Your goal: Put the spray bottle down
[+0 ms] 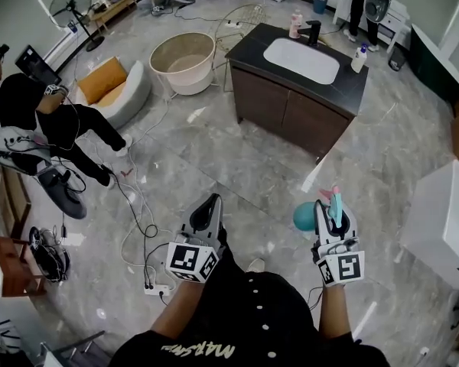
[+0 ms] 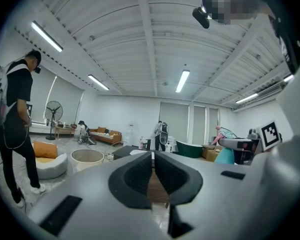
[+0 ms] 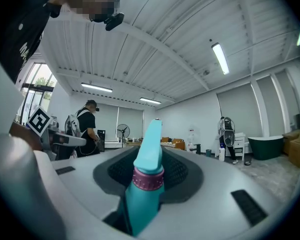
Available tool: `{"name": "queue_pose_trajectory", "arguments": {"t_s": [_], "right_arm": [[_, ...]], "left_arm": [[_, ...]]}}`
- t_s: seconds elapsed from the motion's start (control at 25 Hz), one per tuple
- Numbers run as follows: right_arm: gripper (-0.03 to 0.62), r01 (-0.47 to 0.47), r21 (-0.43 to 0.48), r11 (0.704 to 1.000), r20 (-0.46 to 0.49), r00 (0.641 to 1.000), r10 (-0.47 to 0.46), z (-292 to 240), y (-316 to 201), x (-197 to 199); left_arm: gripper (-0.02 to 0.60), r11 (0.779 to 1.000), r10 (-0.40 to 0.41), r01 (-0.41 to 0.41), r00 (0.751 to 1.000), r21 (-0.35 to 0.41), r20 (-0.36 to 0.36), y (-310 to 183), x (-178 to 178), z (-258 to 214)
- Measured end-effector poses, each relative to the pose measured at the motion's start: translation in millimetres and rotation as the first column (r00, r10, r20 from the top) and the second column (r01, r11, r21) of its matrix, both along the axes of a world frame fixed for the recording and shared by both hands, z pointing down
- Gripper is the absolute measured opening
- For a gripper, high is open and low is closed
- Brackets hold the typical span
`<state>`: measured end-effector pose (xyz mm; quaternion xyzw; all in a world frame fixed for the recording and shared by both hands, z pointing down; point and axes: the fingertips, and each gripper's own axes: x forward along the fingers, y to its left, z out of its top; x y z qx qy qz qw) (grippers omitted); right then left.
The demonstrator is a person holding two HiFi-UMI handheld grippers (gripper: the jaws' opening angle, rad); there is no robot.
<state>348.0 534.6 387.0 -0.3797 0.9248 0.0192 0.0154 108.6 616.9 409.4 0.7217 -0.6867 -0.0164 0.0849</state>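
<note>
My right gripper [image 1: 330,206] is shut on a teal spray bottle [image 1: 304,217] with a pink trigger, held above the grey tiled floor. In the right gripper view the bottle's [image 3: 149,176] neck, with its purple collar, stands upright between the dark pads [image 3: 177,171]. My left gripper [image 1: 212,202] is to its left at about the same height, and its jaws meet with nothing between them [image 2: 153,156]. Ahead stands a dark cabinet [image 1: 287,109] with a black top and a white basin [image 1: 301,60].
A round beige tub [image 1: 182,61] and a white seat with an orange cushion [image 1: 107,82] stand to the left of the cabinet. A person in black [image 1: 30,117] sits at far left. Cables and a power strip [image 1: 154,287] lie on the floor. At right is a white box [image 1: 444,220].
</note>
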Motion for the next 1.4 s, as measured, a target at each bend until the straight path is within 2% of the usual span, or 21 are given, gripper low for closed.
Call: {"name": "queue_pose_trajectory", "arguments": {"t_s": [0.36, 0.68, 1.24, 1.4], "right_arm": [[0.12, -0.023, 0.016, 1.0, 0.003, 1.0, 0.023, -3, -65, -33], [0.12, -0.032, 0.062, 0.998, -0.01, 0.999, 0.032, -25, -144, -81], [0.118, -0.038, 0.054, 0.998, -0.02, 0.999, 0.039, -23, -246, -163], [0.118, -0.043, 0.037, 0.998, -0.017, 0.999, 0.044, -17, -261, -178]], "left_arm": [[0.026, 0.999, 0.048, -0.048, 0.999, 0.026, -0.014, -78, -30, 0], [0.026, 0.996, 0.063, -0.062, 0.998, 0.058, -0.02, -160, -78, -12], [0.026, 0.995, 0.071, -0.07, 0.997, 0.072, -0.009, -258, -155, -18], [0.026, 0.995, 0.079, -0.079, 0.997, 0.057, -0.008, -275, -170, -11]]}}
